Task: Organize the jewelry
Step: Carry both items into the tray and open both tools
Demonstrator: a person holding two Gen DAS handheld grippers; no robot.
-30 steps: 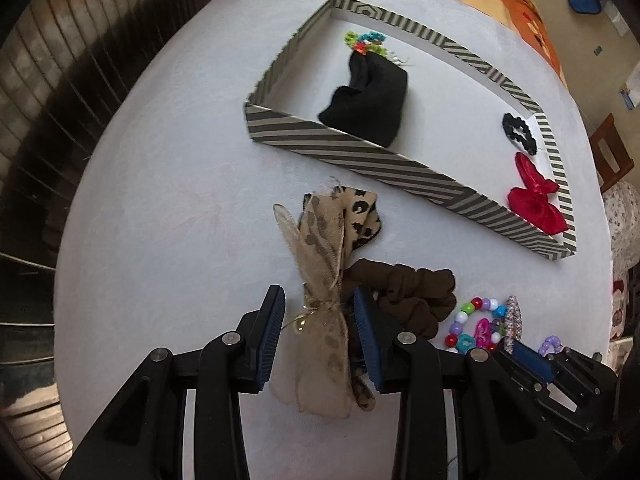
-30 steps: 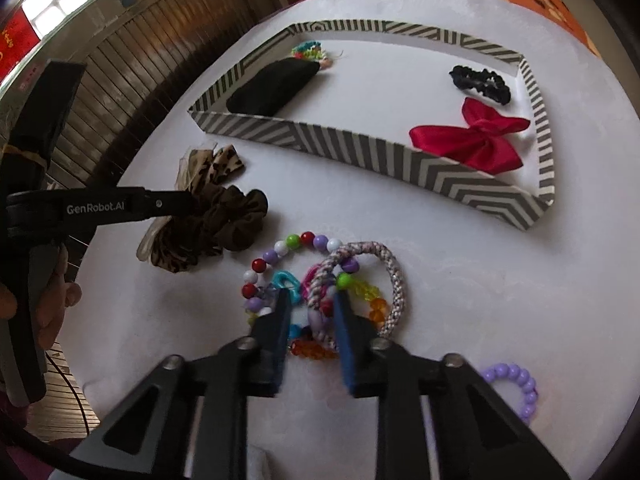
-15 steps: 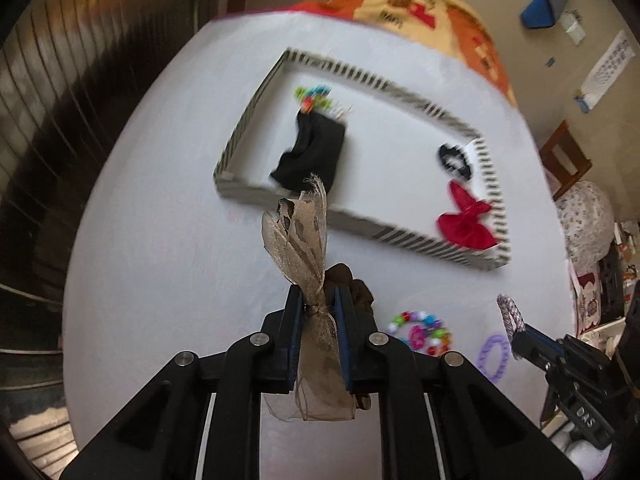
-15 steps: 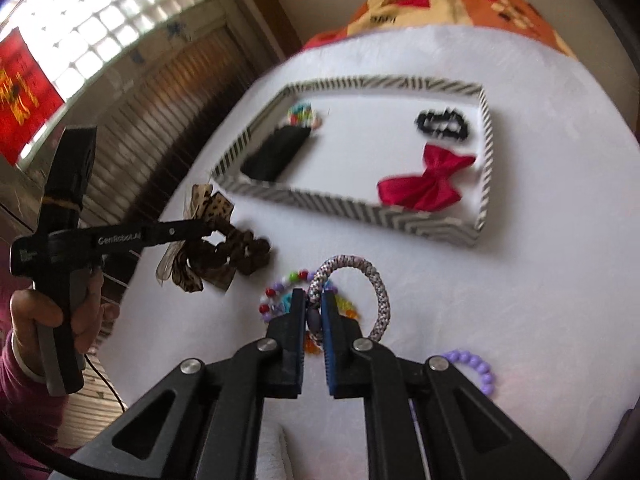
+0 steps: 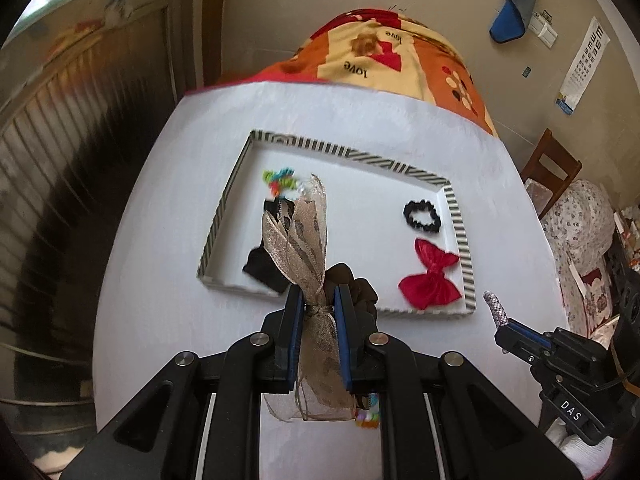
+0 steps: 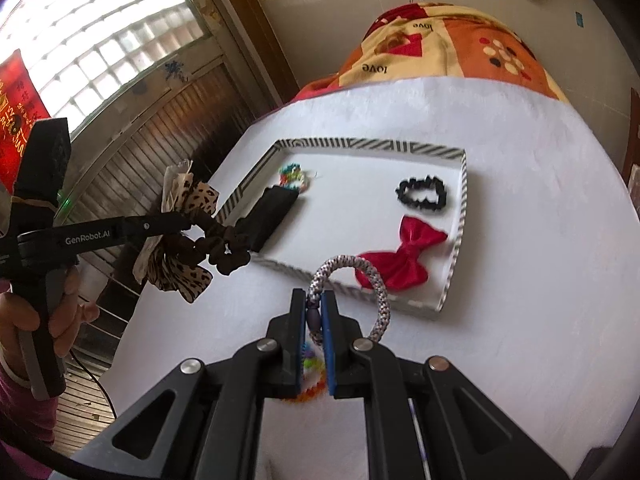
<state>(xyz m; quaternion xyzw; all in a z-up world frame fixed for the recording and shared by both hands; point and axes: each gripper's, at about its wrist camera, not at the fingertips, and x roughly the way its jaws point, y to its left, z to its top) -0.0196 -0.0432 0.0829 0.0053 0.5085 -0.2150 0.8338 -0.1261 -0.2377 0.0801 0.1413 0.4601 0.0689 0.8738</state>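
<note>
My left gripper [image 5: 317, 309] clamped the sheer leopard-print ribbon scrunchie [image 5: 306, 236], lifted above the white table [image 5: 160, 280]; my right gripper [image 6: 314, 314] pinched the braided grey-white hair loop [image 6: 360, 280] before the striped tray [image 6: 452, 276].

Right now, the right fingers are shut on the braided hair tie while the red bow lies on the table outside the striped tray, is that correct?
Not quite: the red bow lies inside the striped tray, as the right wrist view shows. The right fingers are indeed shut on the braided hair tie.
</note>
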